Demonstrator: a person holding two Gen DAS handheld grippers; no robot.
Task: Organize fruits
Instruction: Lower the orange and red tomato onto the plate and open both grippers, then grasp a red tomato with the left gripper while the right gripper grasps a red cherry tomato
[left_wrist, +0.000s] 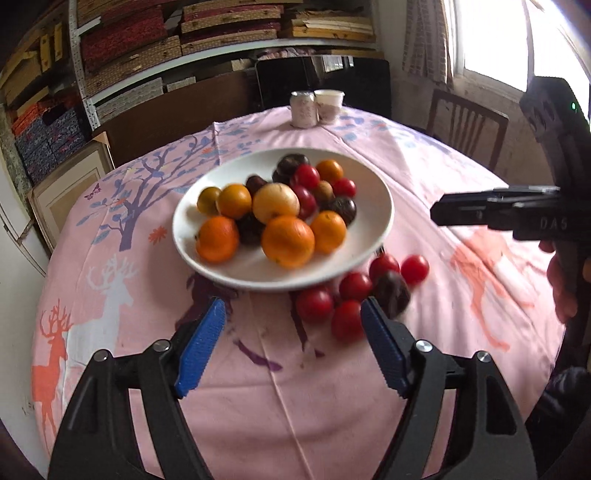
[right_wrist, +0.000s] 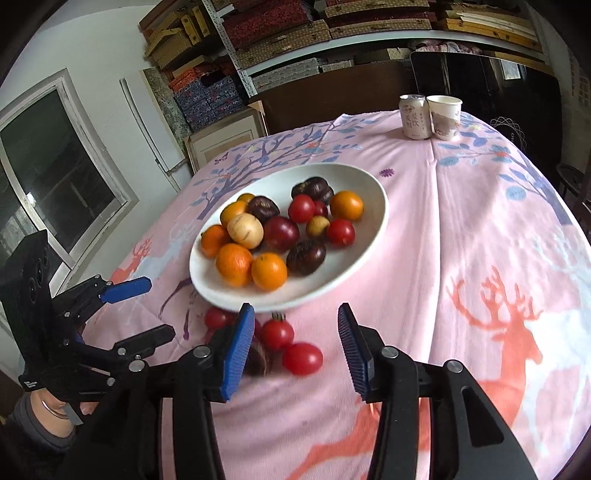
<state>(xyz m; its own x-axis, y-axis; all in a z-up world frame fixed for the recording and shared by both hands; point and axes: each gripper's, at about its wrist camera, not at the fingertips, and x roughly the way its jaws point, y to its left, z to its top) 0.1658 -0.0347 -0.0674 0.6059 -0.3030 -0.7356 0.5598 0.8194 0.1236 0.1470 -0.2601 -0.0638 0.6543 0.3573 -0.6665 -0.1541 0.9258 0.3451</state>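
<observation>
A white plate (left_wrist: 373, 236) on the pink tablecloth holds oranges (left_wrist: 288, 240), red tomatoes, dark purple fruits and a pale round fruit (left_wrist: 275, 202). It also shows in the right wrist view (right_wrist: 369, 240). Several red tomatoes (left_wrist: 314, 305) and one dark fruit (left_wrist: 392, 294) lie on the cloth just in front of the plate. My left gripper (left_wrist: 291, 347) is open and empty above the cloth near the loose tomatoes. My right gripper (right_wrist: 295, 350) is open and empty, with a loose tomato (right_wrist: 302, 359) between its fingers' line of view. The right gripper also shows in the left wrist view (left_wrist: 465, 212).
A drink can (left_wrist: 303, 109) and a paper cup (left_wrist: 329, 105) stand at the table's far edge. A wooden chair (left_wrist: 467, 127) stands at the far right. Shelves with boxes line the back wall. A window is at the left in the right wrist view (right_wrist: 55, 173).
</observation>
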